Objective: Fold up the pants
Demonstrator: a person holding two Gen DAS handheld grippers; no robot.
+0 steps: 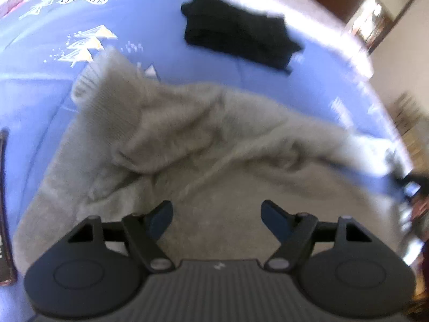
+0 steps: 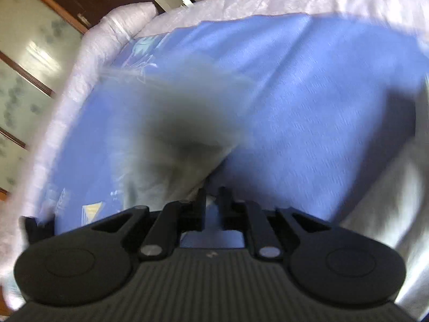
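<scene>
Grey pants (image 1: 187,145) lie crumpled on the blue bedsheet (image 1: 53,94), with a ribbed cuff at the upper left. My left gripper (image 1: 216,216) is open just above the grey cloth near its front part and holds nothing. My right gripper (image 2: 213,204) is shut on a piece of the grey pants (image 2: 182,139), which hangs blurred in front of it, lifted off the sheet (image 2: 308,107). More grey cloth (image 2: 388,209) lies at the right edge of the right wrist view.
A folded black garment (image 1: 238,40) lies further back on the bed. A dark flat object (image 1: 4,201) sits at the left edge. The white mattress border (image 2: 80,53) runs around the sheet. Wooden doors and furniture (image 1: 370,13) stand beyond the bed.
</scene>
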